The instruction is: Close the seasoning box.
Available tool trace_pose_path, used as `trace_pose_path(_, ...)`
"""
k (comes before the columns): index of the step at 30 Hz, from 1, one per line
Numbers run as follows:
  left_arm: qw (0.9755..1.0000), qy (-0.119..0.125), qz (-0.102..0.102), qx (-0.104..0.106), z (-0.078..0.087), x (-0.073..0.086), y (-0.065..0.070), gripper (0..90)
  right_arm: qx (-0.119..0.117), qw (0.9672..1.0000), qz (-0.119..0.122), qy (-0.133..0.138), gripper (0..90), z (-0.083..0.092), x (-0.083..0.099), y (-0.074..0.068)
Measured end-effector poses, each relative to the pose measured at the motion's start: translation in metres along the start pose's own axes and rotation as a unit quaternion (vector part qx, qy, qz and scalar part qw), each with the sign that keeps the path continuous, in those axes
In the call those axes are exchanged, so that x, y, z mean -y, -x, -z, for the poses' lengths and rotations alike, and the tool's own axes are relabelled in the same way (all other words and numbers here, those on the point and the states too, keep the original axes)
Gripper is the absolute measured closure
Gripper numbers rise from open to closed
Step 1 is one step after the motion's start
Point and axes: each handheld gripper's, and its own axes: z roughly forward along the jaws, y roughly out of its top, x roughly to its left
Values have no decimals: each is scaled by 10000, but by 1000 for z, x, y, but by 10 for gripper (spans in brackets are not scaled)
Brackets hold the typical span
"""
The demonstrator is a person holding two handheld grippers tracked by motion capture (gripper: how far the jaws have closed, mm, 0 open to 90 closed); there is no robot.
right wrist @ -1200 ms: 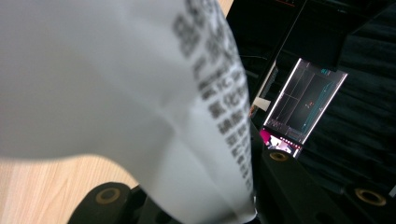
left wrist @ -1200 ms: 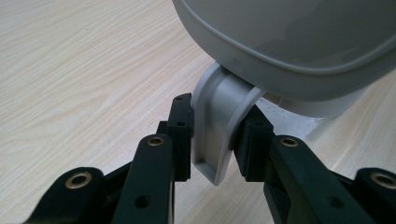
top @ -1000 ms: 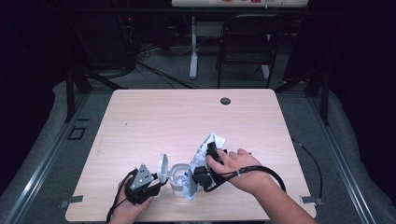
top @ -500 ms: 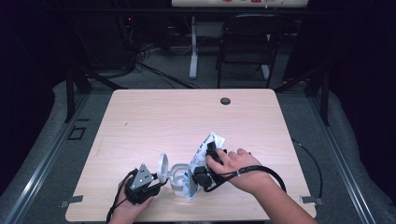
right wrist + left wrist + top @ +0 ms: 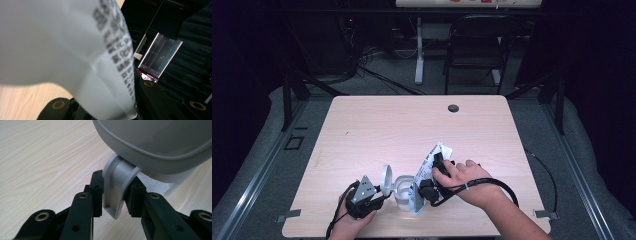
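Near the bottom centre of the high view, the left gripper (image 5: 371, 192) is clamping the grey handle (image 5: 115, 187) of a small clear container (image 5: 402, 189) standing on the desk (image 5: 412, 125), apparently steadying it with its lid (image 5: 385, 180) hinged open. Just right of it, the right gripper (image 5: 432, 177) is holding a white printed packet (image 5: 432, 159), its fingers clenched on it; the packet is tilting down toward the container's mouth, likely for pouring the contents in. In the right gripper view the packet (image 5: 75, 50) is lying close across the lens.
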Motion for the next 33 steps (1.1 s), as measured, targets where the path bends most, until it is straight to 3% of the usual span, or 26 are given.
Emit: trace_pose_path(33, 10000, 4, 16, 11, 0, 0, 0, 709, 66, 9998, 175, -27, 808, 0, -5, 2)
